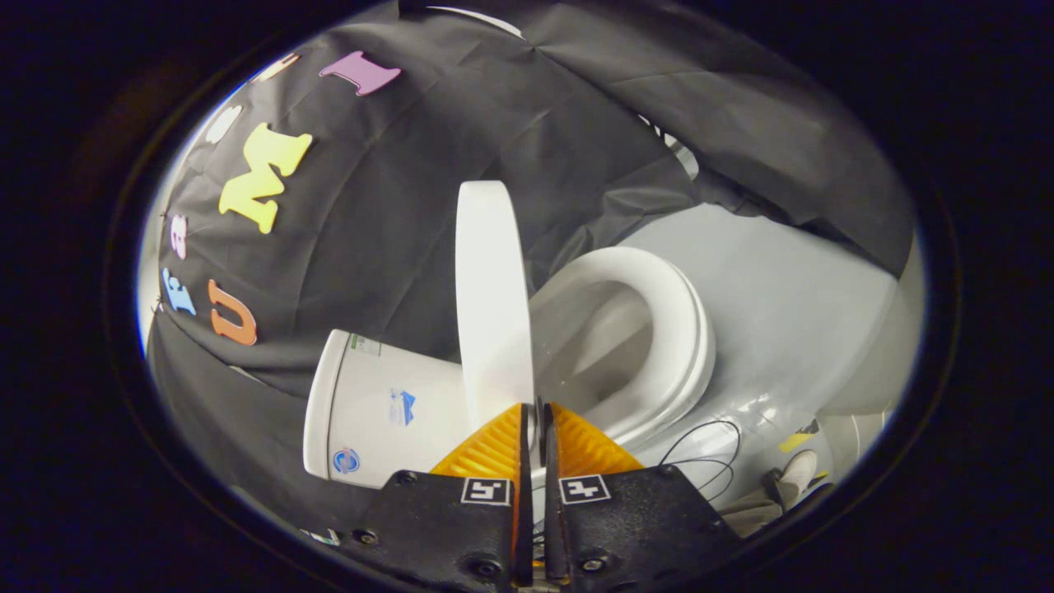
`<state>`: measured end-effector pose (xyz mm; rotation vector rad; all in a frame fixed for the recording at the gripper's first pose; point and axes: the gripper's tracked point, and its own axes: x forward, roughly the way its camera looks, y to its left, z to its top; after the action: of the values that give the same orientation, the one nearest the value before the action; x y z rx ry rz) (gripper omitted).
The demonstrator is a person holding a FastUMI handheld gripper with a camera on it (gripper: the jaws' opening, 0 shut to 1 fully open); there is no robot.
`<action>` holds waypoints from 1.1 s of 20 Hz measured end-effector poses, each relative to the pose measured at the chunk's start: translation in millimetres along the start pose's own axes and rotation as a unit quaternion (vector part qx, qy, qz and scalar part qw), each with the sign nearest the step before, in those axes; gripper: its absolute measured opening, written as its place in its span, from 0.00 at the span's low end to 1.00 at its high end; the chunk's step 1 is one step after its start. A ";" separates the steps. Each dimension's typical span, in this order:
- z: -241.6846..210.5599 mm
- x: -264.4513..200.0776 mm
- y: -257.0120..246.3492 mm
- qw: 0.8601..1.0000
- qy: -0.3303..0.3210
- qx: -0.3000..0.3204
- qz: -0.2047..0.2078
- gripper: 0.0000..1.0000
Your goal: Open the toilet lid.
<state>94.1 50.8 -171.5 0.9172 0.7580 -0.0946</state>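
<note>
The gripper's own camera looks forward along its two fingers, and the whole scene appears rolled to one side. The gripper [533, 412] shows two orange ribbed fingers [492, 449] on black mounts, each mount carrying a small square black-and-white marker. The fingers are drawn almost together, with only a thin slot between them, and the edge of the white toilet lid [492, 305] runs into that slot. They appear to be clamped on the lid's edge, though the exact contact of each pad is hard to make out at this angle. The lid is raised, standing away from the seat and seen nearly edge-on, stretching from the fingertips out ahead of them. On one side of the lid, close to it, lies the white toilet tank [375, 408], with small stickers on its face. On the other side the white toilet seat [671, 338] rests down on the bowl, its oval ring open to the camera and the pale inside of the bowl [597, 346] visible through it. Beyond the toilet a grey floor [790, 288] spreads out, and black cloth hangs behind everything. Near the right-hand finger mount, thin dark cables [700, 453] loop across the floor. Just past them is a person's shoe [797, 471] and trouser leg.
</note>
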 end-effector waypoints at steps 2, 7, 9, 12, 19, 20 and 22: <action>-0.7 0.1 1.2 1.000 -0.005 -0.011 -0.007 0.09; -3.9 -5.2 20.3 0.999 -0.014 -0.032 -0.014 0.09; -6.1 -7.7 30.7 0.999 -0.018 -0.044 -0.015 0.09; -8.8 -11.1 44.1 0.998 -0.022 -0.055 -0.014 0.09; -18.9 -18.5 77.9 0.994 -0.038 -0.099 -0.021 0.09; -20.6 -16.9 83.3 0.993 -0.040 -0.106 -0.020 0.09; -23.2 -17.1 92.6 0.992 -0.045 -0.119 -0.022 0.09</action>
<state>104.0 121.8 -106.2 0.6662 0.6885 -0.0821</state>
